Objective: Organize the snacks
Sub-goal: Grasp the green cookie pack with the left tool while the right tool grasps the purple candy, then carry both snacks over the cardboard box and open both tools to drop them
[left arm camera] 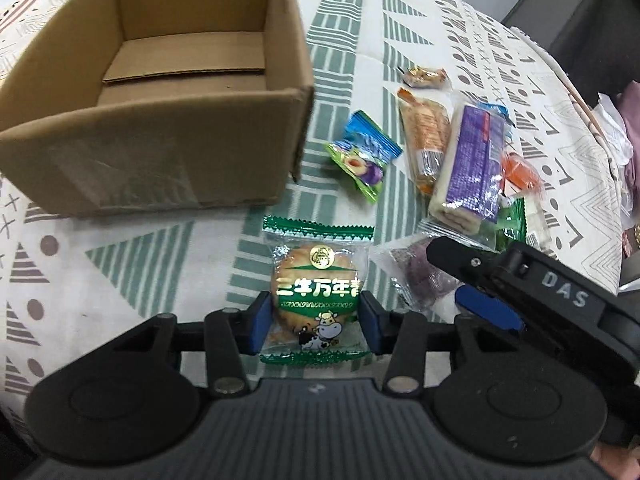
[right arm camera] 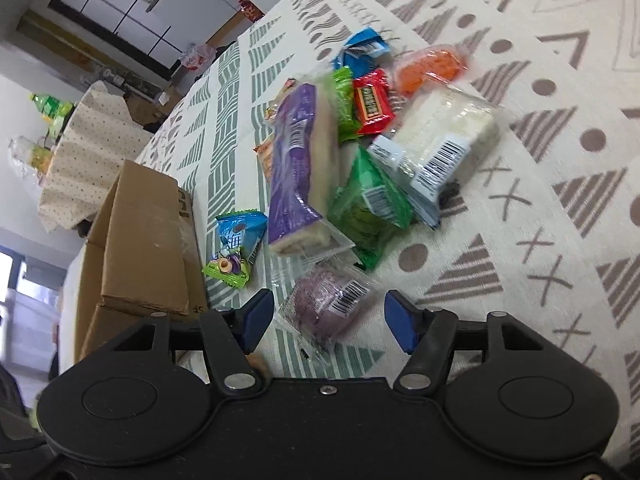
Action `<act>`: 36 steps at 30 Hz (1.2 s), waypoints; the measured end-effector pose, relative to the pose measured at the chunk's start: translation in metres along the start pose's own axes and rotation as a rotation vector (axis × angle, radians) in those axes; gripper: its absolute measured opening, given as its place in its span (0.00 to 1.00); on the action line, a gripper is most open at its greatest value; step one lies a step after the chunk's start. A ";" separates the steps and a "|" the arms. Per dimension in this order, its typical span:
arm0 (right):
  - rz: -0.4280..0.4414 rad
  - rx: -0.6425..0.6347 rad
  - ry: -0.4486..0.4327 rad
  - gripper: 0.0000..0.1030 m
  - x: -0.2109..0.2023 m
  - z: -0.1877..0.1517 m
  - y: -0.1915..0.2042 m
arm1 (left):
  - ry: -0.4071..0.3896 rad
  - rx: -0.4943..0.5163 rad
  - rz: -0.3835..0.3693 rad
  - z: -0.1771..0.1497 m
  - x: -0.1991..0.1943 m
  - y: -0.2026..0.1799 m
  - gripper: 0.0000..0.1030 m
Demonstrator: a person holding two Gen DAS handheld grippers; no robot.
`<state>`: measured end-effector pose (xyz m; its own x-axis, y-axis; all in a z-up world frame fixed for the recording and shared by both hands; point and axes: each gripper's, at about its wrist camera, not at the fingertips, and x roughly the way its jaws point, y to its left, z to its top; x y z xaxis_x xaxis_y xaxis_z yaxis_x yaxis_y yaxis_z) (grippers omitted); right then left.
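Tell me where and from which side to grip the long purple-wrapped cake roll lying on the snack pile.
Grip the long purple-wrapped cake roll across its narrow width near the middle, coming from above. It lies flat and lengthwise on top of the other packets, so its long sides are the most exposed; the green packet crowds one side, so a mid-length pinch probably clears it best.

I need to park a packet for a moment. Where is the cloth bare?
Bare cloth lies left of the cookie packet, in front of the cardboard box, whose floor is bare too. It is crowded right of the purple roll, where snacks overlap.
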<state>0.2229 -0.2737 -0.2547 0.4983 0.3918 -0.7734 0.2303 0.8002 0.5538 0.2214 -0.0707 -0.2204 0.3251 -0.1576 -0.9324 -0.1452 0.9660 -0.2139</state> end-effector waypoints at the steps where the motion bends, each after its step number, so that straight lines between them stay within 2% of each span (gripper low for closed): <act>1: -0.011 -0.016 -0.005 0.59 0.002 0.000 0.003 | -0.003 -0.001 0.005 0.000 -0.002 0.001 0.44; 5: -0.051 -0.060 -0.023 0.53 0.006 -0.002 0.013 | -0.017 -0.007 0.012 -0.001 -0.009 0.006 0.44; 6: -0.068 -0.074 -0.030 0.44 0.006 -0.004 0.015 | -0.021 -0.006 0.013 -0.002 -0.012 0.007 0.44; 7: -0.080 -0.086 -0.034 0.43 0.007 -0.004 0.016 | -0.023 -0.006 0.014 -0.002 -0.014 0.007 0.44; 9: -0.081 -0.102 -0.040 0.30 0.007 -0.004 0.017 | -0.026 -0.012 0.013 -0.004 -0.019 0.010 0.44; 10: -0.067 -0.106 -0.034 0.27 0.006 -0.005 0.016 | -0.029 -0.012 0.014 -0.005 -0.022 0.010 0.44; 14: -0.059 -0.092 -0.029 0.26 -0.002 -0.006 0.015 | -0.049 -0.001 0.018 -0.007 -0.035 0.011 0.44; 22: -0.002 -0.094 -0.086 0.25 -0.026 -0.007 0.023 | -0.112 0.006 0.018 -0.006 -0.066 0.014 0.44; 36: 0.108 -0.199 -0.192 0.24 -0.063 -0.012 0.046 | -0.234 -0.002 0.016 0.000 -0.118 0.026 0.44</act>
<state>0.1919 -0.2558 -0.1839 0.6641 0.4020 -0.6303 0.0081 0.8392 0.5437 0.1796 -0.0273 -0.1154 0.5305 -0.0902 -0.8428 -0.1537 0.9676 -0.2003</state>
